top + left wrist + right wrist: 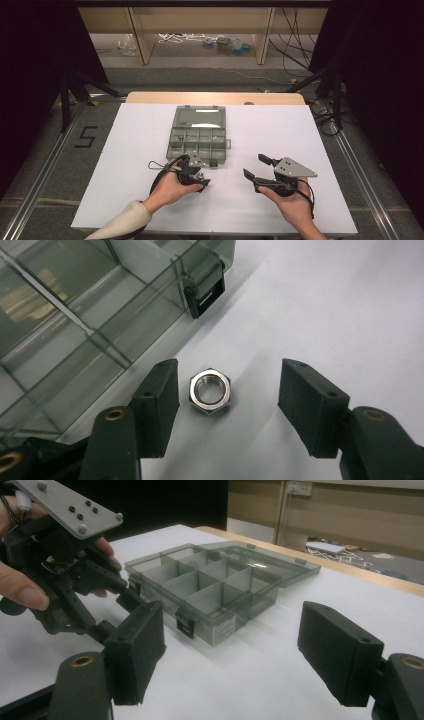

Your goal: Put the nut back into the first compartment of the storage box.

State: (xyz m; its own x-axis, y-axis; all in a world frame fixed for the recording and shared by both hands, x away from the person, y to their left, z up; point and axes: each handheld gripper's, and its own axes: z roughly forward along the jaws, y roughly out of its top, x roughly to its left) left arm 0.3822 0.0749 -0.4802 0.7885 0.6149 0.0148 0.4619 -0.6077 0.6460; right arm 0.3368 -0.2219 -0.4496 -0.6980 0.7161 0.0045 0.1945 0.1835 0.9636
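A steel hex nut (210, 391) lies flat on the white table sheet (325, 315), just off the front wall of a smoky clear compartment box (197, 135). My left gripper (230, 390) is open and points down over the nut, which sits between the jaws, close to the left one and touching neither. The box's black latch (204, 287) is just beyond the nut. In the high view the left gripper (195, 175) is at the box's front edge. My right gripper (256, 167) stands open and holds nothing, to the right of the box. It faces the box (210, 580) and the left gripper (65, 565).
The box's lid (199, 116) lies open flat behind the divided compartments, which look bare. The white sheet (140, 165) covers the table, with a wooden edge (215, 97) at the far side. Cables and a shelf frame are on the floor beyond.
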